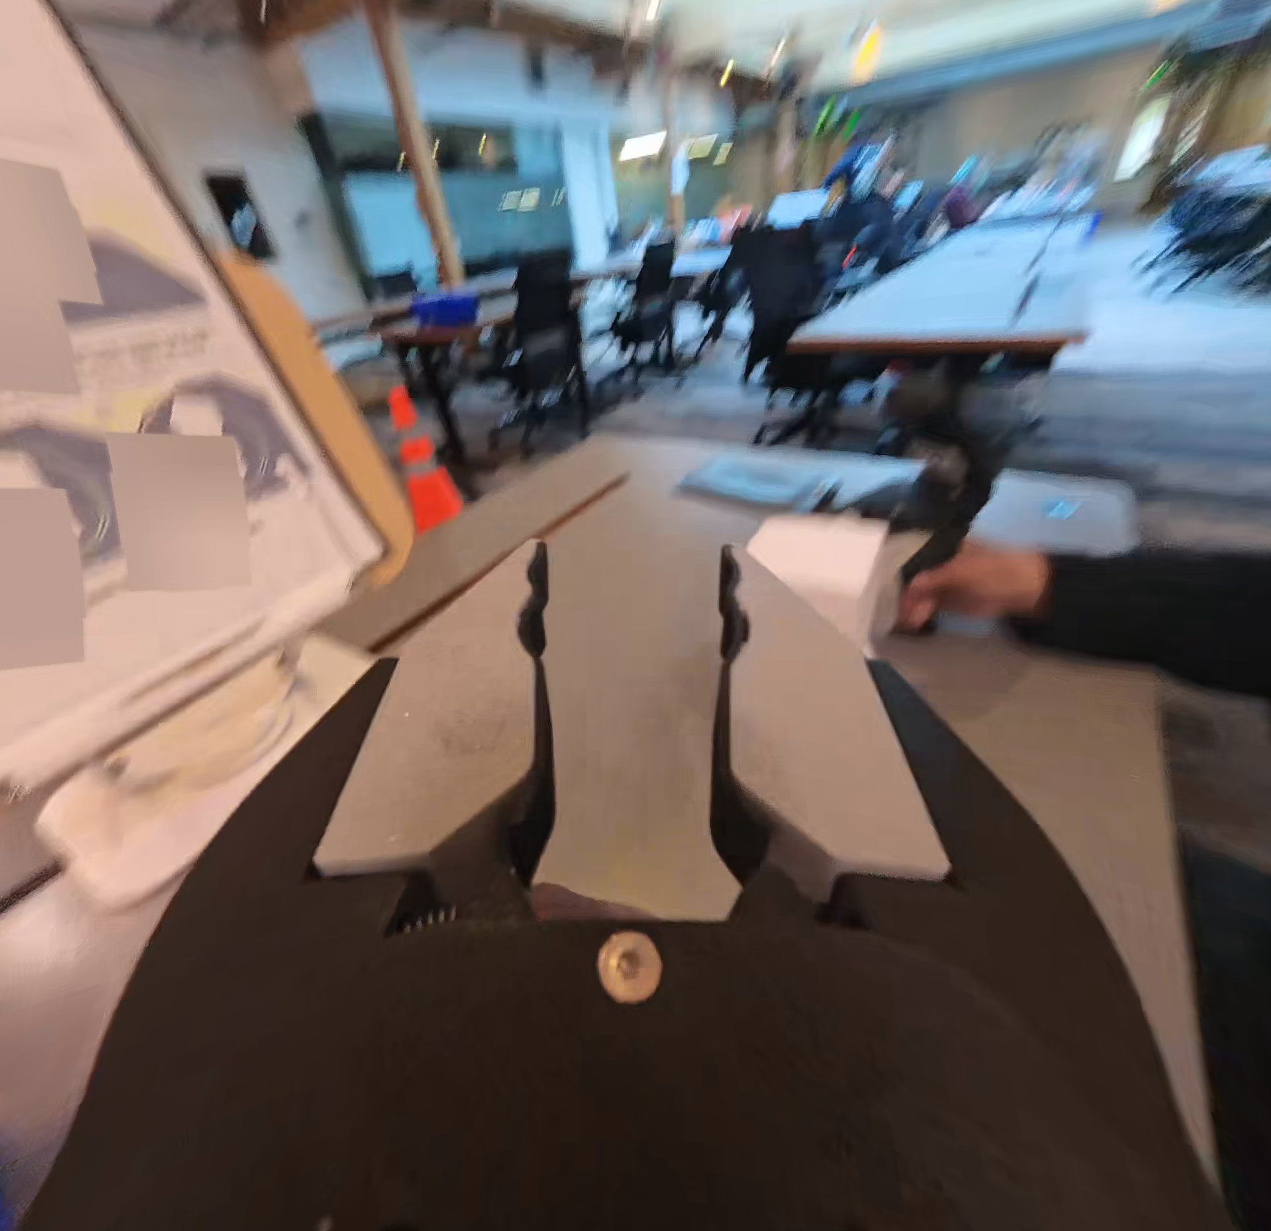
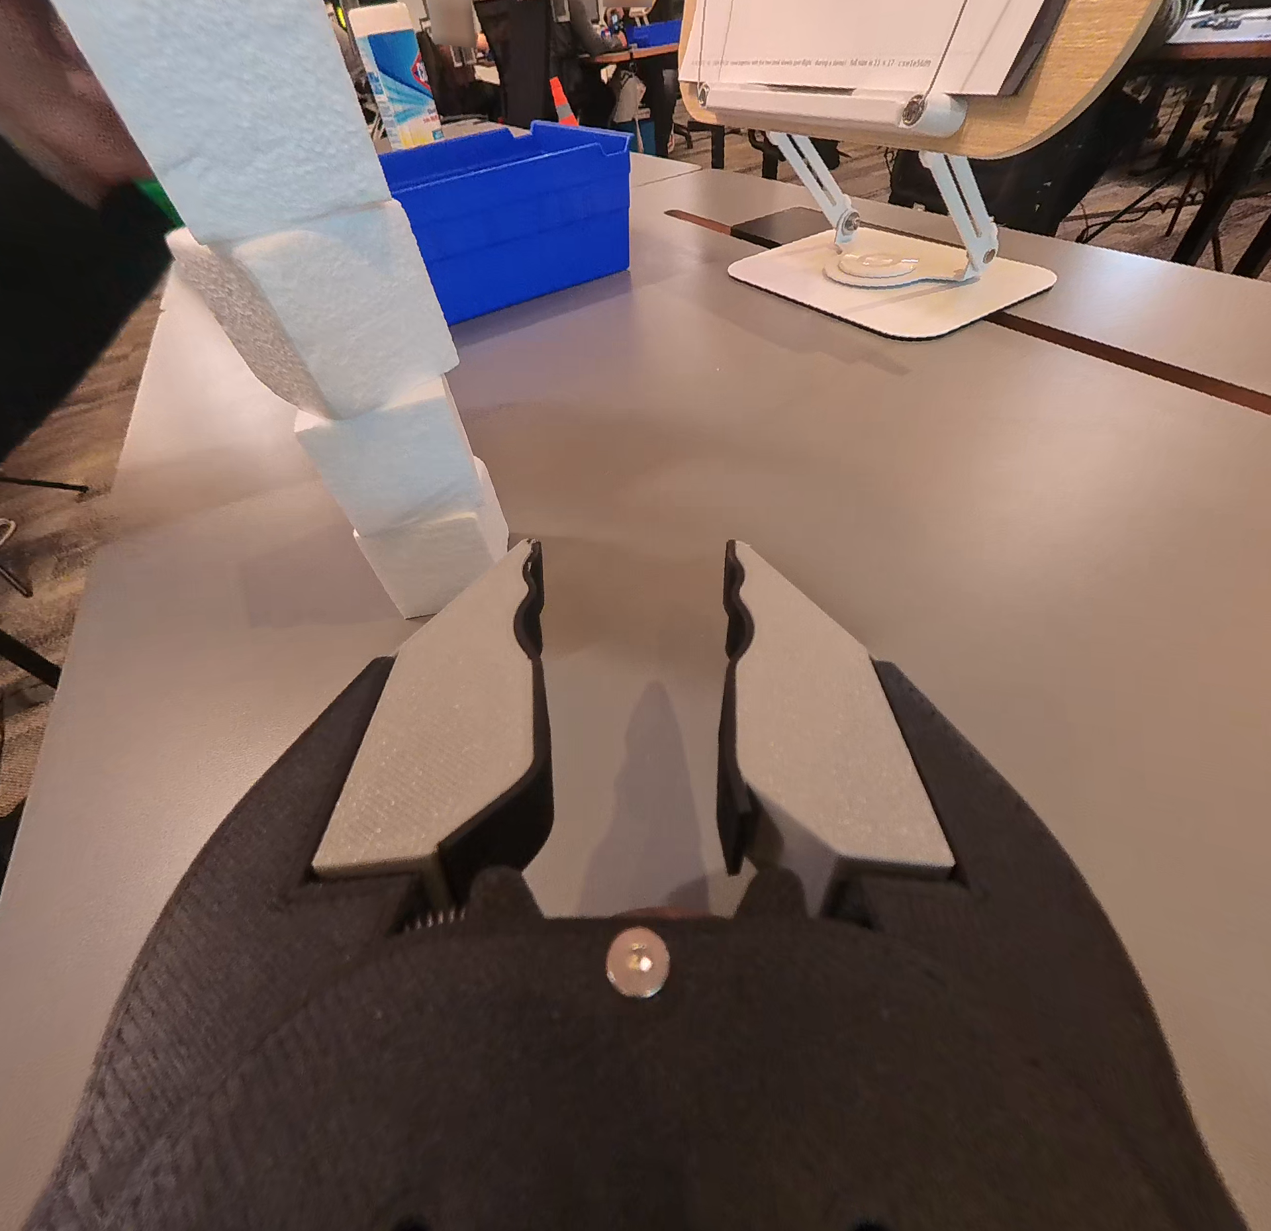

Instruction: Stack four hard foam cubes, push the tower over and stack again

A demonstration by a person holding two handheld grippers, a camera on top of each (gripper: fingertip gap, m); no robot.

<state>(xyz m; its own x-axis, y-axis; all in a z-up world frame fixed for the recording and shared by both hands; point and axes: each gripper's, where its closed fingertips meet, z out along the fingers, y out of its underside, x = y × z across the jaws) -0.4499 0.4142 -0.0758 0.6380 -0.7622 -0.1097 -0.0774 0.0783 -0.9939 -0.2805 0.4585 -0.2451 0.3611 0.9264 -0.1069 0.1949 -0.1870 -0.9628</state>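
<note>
Four white hard foam cubes [image 2: 357, 345] stand stacked, unevenly offset, on the grey counter [image 2: 825, 510], left of the right gripper [image 2: 633, 565]. Its jaws gape wide and empty, apparently clear for a push. The left gripper [image 1: 633, 565], jaws likewise wide, holds nothing.

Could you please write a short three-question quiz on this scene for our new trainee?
1. How many white foam cubes make up the tower in the right wrist view?
2. True or false: the right gripper is clamped on the bottom cube.
3. Which object stands behind the tower on the grey table: A) a red bucket, B) a blue bin, C) a green crate?

Key
1. Four, stacked unevenly, each turned a little from the one below.
2. False: its jaws stand apart with nothing between them, to the right of the tower.
3. B.
</note>
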